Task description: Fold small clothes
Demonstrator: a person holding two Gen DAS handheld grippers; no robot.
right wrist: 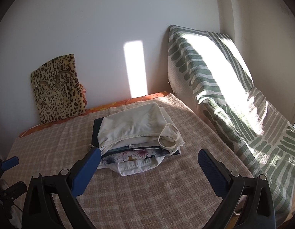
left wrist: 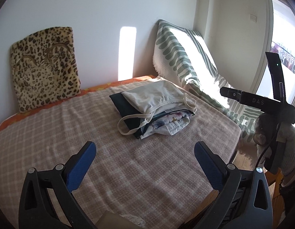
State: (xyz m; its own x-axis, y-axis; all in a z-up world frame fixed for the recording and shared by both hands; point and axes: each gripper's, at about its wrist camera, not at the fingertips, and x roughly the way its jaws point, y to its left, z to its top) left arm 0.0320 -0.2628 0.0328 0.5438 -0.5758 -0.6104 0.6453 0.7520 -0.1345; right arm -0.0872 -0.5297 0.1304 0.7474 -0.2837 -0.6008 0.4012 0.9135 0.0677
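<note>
The right tool (right wrist: pixel 149 160) gapes empty before folded clothes (right wrist: pixel 138 135) on a checked blanket (right wrist: pixel 147 194).

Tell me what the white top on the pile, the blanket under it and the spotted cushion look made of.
White top: soft knit, probably cotton jersey; matte, limp folds, stitched hem and thin straps.
Checked blanket: woven, slightly fuzzy, perhaps wool or acrylic; the coarse weave shows.
Leopard cushion: short plush, likely synthetic fur; faint sheen and pile marks.
</note>
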